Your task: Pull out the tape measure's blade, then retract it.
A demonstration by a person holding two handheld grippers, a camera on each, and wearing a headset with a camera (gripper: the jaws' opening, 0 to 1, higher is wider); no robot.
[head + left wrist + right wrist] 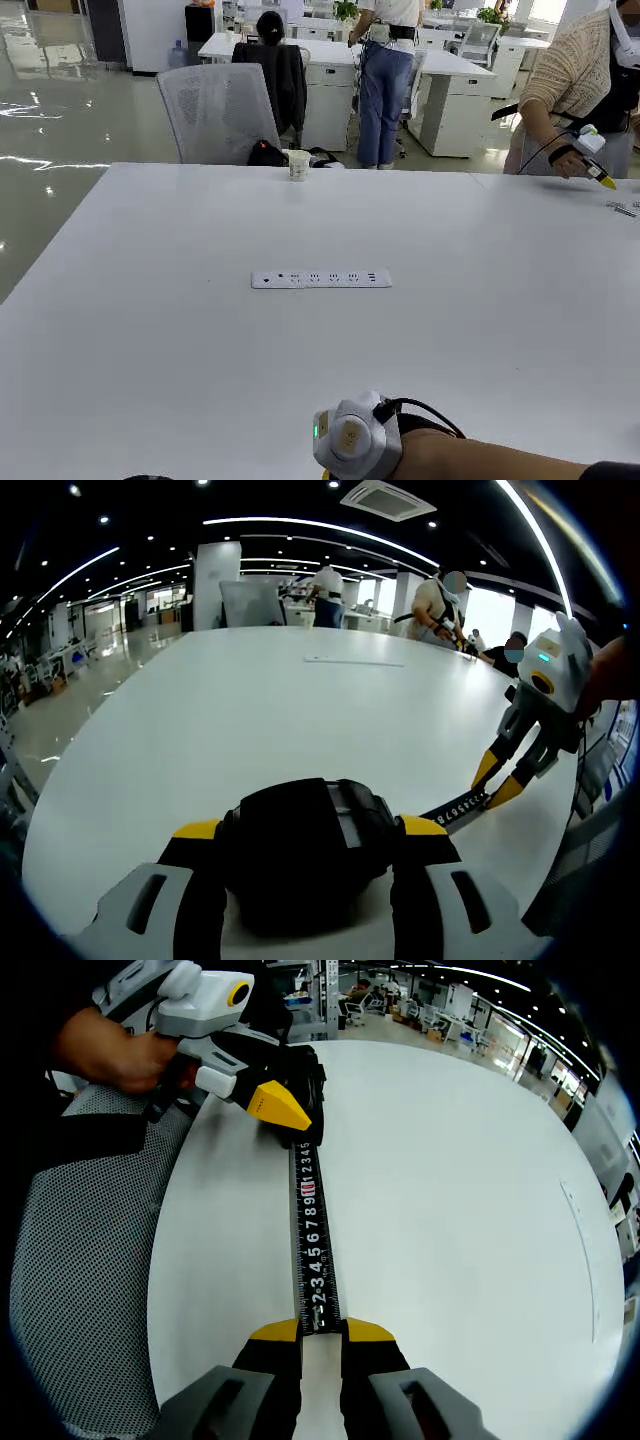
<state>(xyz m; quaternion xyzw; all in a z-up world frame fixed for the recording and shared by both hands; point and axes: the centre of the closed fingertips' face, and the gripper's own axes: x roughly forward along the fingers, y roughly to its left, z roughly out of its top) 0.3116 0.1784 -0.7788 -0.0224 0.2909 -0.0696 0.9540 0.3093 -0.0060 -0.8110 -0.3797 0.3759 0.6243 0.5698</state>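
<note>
The left gripper [310,828] is clamped around the black tape measure case [300,860], which sits on the white table [300,710] near its edge. From the case the blade [313,1230] runs straight and flat along the tabletop to the right gripper [320,1332], whose jaws are pinched shut on the blade's tip. To do this well, I'd pin the case firmly, move the right gripper only along the blade's own line without twisting, and for the retraction walk the tip back under grip rather than letting it snap home.
</note>
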